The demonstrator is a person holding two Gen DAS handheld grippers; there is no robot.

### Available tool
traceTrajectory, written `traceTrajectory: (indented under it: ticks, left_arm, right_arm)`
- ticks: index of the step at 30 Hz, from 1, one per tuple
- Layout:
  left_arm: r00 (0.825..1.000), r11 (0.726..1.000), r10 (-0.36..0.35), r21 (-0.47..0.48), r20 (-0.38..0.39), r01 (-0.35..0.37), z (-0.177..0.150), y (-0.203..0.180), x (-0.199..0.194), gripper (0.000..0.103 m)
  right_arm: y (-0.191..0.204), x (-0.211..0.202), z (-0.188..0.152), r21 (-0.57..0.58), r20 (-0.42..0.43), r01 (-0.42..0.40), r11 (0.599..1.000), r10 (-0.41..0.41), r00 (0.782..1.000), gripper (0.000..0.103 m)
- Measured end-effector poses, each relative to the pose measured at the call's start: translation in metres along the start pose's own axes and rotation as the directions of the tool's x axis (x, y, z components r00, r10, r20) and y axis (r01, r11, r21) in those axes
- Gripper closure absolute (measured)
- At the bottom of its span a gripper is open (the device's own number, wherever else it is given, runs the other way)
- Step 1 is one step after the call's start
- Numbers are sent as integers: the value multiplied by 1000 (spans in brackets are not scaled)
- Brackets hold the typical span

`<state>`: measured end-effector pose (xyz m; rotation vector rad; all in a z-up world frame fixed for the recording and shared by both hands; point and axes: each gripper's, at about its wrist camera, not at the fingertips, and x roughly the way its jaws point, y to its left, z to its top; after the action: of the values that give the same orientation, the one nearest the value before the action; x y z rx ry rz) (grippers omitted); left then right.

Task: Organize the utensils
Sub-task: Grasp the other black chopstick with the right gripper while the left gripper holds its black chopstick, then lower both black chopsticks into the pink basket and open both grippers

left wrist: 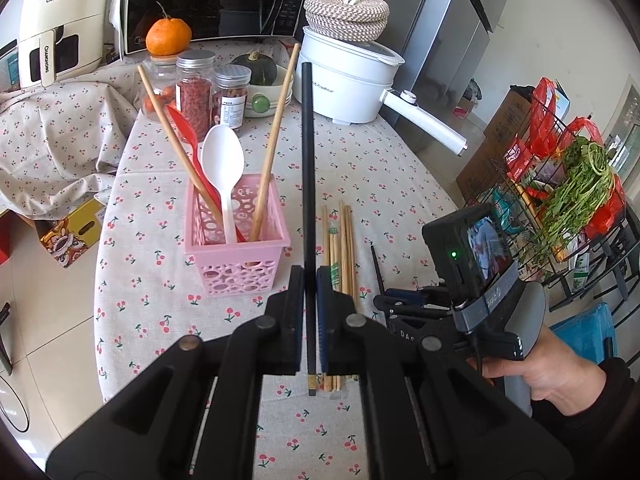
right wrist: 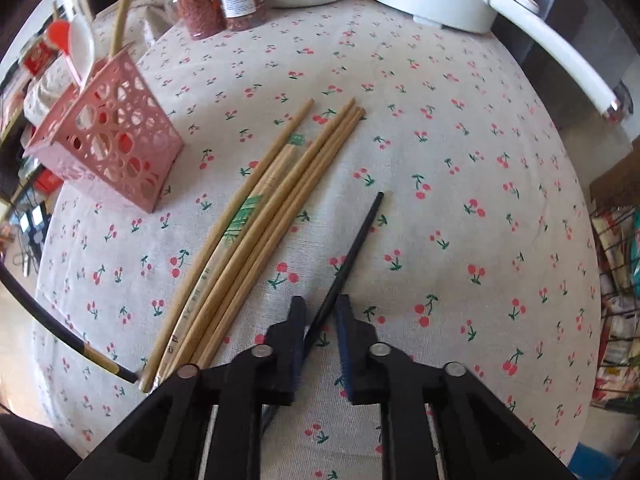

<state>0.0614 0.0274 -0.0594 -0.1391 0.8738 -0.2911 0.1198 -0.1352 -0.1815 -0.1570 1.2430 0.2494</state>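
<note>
Two black chopsticks in play beside the pink basket [left wrist: 236,240], one in each of our hand-held grippers!

We've got the cherry-print worktop [right wrist: 440,160] spread wide, with the pink basket as our landmark: it holds a white spoon [left wrist: 223,160], a red spoon [left wrist: 186,128] and two wooden chopsticks [left wrist: 274,136] standing upright. Just right of the basket lies the loose bundle of wooden chopsticks [right wrist: 256,224], flat on the cloth. Our left hand-held gripper [left wrist: 310,292] is clamped tight on a black chopstick [left wrist: 307,160], lifted and pointing away past the basket's right side. Farther right of the basket, our right hand-held gripper [right wrist: 320,320] straddles the second black chopstick [right wrist: 352,244]; a gap shows beside the stick, so we can't tell whether the pads are pressing on it.
</note>
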Motion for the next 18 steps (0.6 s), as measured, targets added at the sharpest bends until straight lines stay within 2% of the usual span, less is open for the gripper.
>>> traceTrajectory:
  ticks: [1, 4, 6, 8, 12, 18]
  left_arm:
    - [1000, 1000, 10, -5, -2, -10, 0, 0, -1, 96]
    - [1000, 1000, 17, -7, -9, -17, 0, -3, -13, 96]
    - [999, 999, 36, 22, 17, -37, 5, -9, -27, 96]
    - [997, 998, 52, 32, 63, -54, 11, -12, -41, 96]
    - [989, 999, 41, 17, 140, -44, 24, -14, -60, 96]
    - [970, 997, 71, 15, 232, -76, 40, -10, -74, 96]
  right_arm:
    - [0, -1, 0, 13, 0, -10, 1000, 10, 1000, 92]
    - [-10, -9, 1, 67, 30, -116, 991, 114, 993, 98]
    - [-15, -28, 0, 59, 100, -123, 991, 117, 988, 98]
    - [-22, -50, -3, 66, 164, -182, 981, 170, 972, 98]
    - [-28, -96, -8, 37, 317, -239, 970, 215, 924, 98]
    - [-25, -143, -3, -24, 504, -281, 959, 254, 825, 98]
